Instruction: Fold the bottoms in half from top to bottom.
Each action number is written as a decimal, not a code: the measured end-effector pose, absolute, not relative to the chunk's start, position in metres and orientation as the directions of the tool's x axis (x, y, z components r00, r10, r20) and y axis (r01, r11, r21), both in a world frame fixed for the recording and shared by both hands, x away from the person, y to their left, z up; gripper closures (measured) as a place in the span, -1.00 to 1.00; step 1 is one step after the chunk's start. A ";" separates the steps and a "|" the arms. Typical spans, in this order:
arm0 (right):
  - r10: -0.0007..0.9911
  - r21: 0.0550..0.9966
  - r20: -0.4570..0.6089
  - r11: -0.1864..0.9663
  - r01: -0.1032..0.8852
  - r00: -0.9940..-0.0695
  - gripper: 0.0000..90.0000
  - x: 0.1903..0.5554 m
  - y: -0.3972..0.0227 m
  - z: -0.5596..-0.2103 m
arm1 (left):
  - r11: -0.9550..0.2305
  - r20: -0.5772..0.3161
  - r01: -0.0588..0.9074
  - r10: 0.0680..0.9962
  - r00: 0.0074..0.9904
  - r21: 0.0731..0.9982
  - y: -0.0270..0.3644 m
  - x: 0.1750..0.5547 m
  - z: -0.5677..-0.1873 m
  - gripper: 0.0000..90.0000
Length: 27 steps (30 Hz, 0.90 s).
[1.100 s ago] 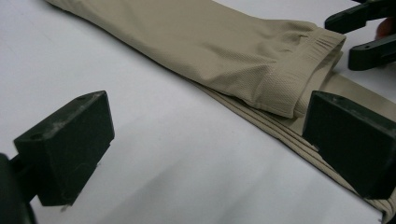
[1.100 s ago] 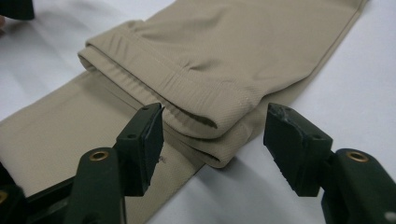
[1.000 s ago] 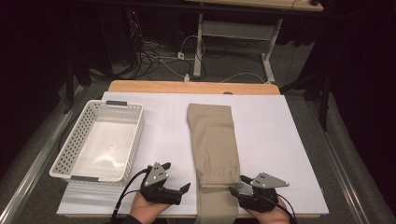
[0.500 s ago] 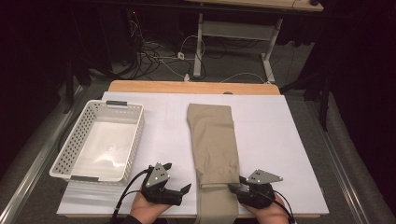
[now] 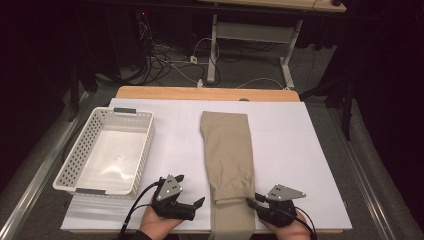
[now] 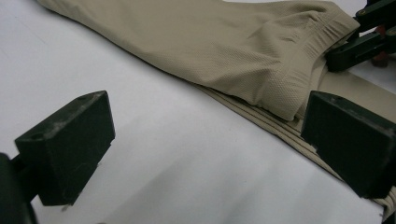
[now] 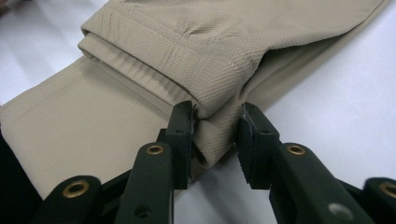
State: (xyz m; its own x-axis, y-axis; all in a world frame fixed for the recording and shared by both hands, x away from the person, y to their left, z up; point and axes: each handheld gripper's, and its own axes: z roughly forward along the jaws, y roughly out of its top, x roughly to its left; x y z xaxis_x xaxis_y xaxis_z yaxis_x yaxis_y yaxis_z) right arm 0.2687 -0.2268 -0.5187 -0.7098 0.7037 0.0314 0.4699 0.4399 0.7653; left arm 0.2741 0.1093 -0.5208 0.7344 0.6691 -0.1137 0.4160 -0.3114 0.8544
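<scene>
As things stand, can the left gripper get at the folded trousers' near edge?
Probably yes: the left gripper stands open beside the beige trousers, with bare white table between them and nothing in the way.

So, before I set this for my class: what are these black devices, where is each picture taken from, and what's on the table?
A person holds a handheld two-jaw tool in each hand. The high view looks down from above; the other two pictures come from cameras riding on each tool.

On the white table lie a white perforated plastic basket and a folded beige fabric garment.

The right gripper has a folded corner of the garment between its jaws, which have just been closing; the left pad looks to touch the cloth, but a firm pinch is hard to confirm. The left gripper is open, with bare table between its jaws and the garment's edge just beyond.
</scene>
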 end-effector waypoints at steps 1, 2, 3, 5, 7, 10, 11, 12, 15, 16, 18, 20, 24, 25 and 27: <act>0.704 0.767 0.030 0.439 0.468 -0.709 0.56 0.268 -0.227 -0.518 | -0.312 -0.113 0.416 0.670 0.734 0.854 0.109 0.274 -0.521 -0.96; 0.704 0.767 0.029 0.440 0.468 -0.710 0.56 0.267 -0.228 -0.518 | -0.311 -0.112 0.416 0.670 0.733 0.854 0.109 0.274 -0.521 -0.96; 0.703 0.768 0.028 0.440 0.465 -0.711 0.56 0.266 -0.228 -0.518 | -0.310 -0.113 0.416 0.671 0.733 0.855 0.109 0.274 -0.521 -0.96; 0.703 0.769 0.033 0.436 0.467 -0.710 0.56 0.264 -0.229 -0.518 | -0.308 -0.112 0.415 0.673 0.731 0.856 0.109 0.274 -0.521 -0.96; 0.701 0.770 0.034 0.436 0.465 -0.713 0.56 0.260 -0.229 -0.517 | -0.307 -0.112 0.415 0.674 0.730 0.856 0.109 0.274 -0.521 -0.96; 0.694 0.771 0.033 0.440 0.460 -0.719 0.57 0.256 -0.229 -0.516 | -0.305 -0.114 0.415 0.674 0.730 0.857 0.109 0.274 -0.521 -0.96; 0.691 0.772 0.030 0.443 0.456 -0.722 0.57 0.254 -0.229 -0.516 | -0.305 -0.114 0.416 0.674 0.730 0.857 0.110 0.274 -0.521 -0.96; 0.690 0.772 0.029 0.444 0.456 -0.723 0.57 0.253 -0.229 -0.515 | -0.304 -0.115 0.415 0.674 0.730 0.857 0.110 0.274 -0.521 -0.96; 0.684 0.774 0.027 0.447 0.449 -0.729 0.57 0.248 -0.228 -0.514 | -0.304 -0.114 0.414 0.674 0.730 0.858 0.110 0.273 -0.521 -0.96; 0.683 0.773 0.027 0.448 0.449 -0.730 0.57 0.245 -0.228 -0.514 | -0.303 -0.114 0.414 0.674 0.730 0.858 0.110 0.273 -0.521 -0.96; 0.680 0.773 0.025 0.452 0.445 -0.733 0.57 0.242 -0.228 -0.513 | -0.302 -0.115 0.414 0.674 0.730 0.858 0.110 0.273 -0.521 -0.96; 0.677 0.773 0.023 0.455 0.442 -0.736 0.57 0.238 -0.229 -0.513 | -0.302 -0.115 0.414 0.674 0.730 0.859 0.110 0.273 -0.521 -0.96; 0.673 0.771 0.021 0.460 0.441 -0.740 0.57 0.233 -0.229 -0.513 | -0.304 -0.114 0.414 0.674 0.730 0.858 0.110 0.273 -0.521 -0.96; 0.673 0.770 0.022 0.461 0.442 -0.739 0.57 0.232 -0.229 -0.514 | -0.304 -0.114 0.414 0.673 0.731 0.858 0.110 0.273 -0.521 -0.96; 0.672 0.768 0.022 0.463 0.442 -0.740 0.57 0.229 -0.229 -0.514 | -0.304 -0.114 0.414 0.673 0.731 0.858 0.110 0.273 -0.521 -0.96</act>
State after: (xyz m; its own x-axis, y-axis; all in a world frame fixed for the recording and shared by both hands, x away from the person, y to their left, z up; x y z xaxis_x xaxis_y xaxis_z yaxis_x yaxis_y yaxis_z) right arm 0.2290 -0.2294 -0.5140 -0.7404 0.6718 0.0215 0.4421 0.4626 0.7685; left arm 0.2734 0.1097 -0.5208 0.7305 0.6733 -0.1141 0.4138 -0.3035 0.8583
